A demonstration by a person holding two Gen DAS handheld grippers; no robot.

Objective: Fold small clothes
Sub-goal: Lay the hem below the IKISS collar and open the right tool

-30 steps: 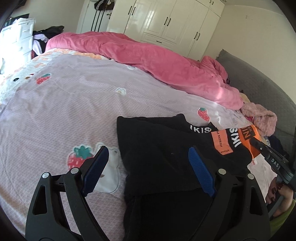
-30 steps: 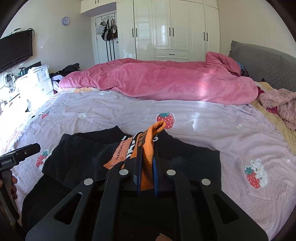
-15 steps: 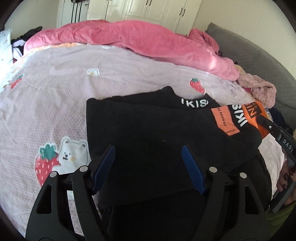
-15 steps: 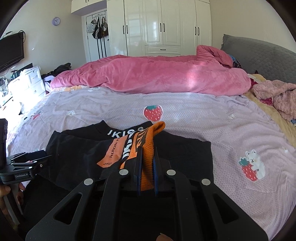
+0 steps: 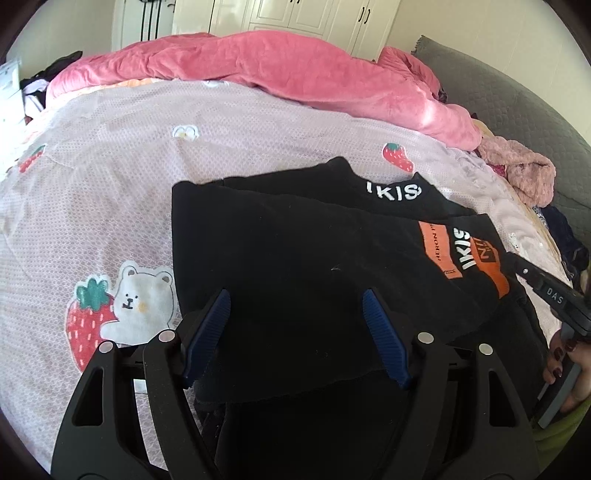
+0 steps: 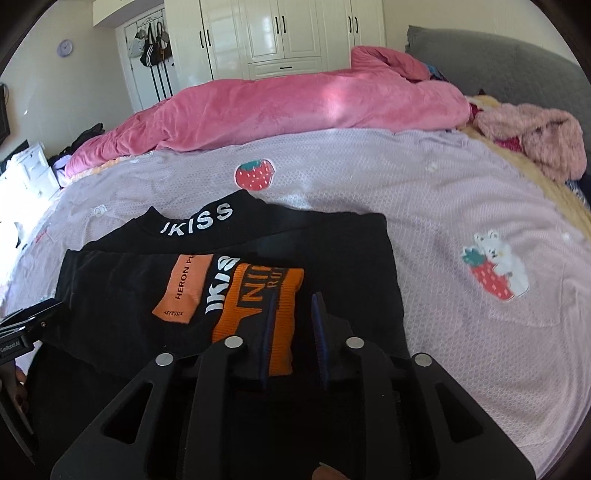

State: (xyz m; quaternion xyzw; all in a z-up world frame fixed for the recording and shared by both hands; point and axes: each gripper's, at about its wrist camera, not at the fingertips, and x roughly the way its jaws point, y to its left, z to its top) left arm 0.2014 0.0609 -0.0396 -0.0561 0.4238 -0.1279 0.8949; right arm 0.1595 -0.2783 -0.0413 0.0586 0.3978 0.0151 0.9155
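Right wrist view: the black garment (image 6: 229,295) lies folded on the lilac bed sheet (image 6: 461,192), near the front edge of the bed, its collar with white lettering at the far side and an orange label (image 6: 184,288) on the folded-over layer. An orange ribbed cuff (image 6: 258,306) lies flat on top of the black cloth, near the middle. The right tool (image 6: 293,332) sits low over that cuff; its jaws have just been opening and now stand a little apart, the left blue pad resting against the cuff's right edge, the right pad clear of it, so the cuff is no longer pinched.

In the left wrist view the same garment (image 5: 314,266) fills the near middle, with the sheet's strawberry-and-bear print (image 5: 122,306) just to its left. The left tool (image 5: 295,332) hovers over the garment's near part with its blue pads (image 5: 207,328) wide apart and nothing between them but the flat cloth below; whether the tips touch the fabric cannot be told. At the right edge the other tool's black body shows, gripped by a hand (image 5: 565,365) with dark-painted nails.

Farther off, a pink duvet (image 6: 295,107) is heaped across the far side of the bed, a fluffy pink garment (image 6: 535,136) lies at the far right by the grey headboard (image 6: 517,59), and white wardrobe doors (image 6: 288,33) stand behind.
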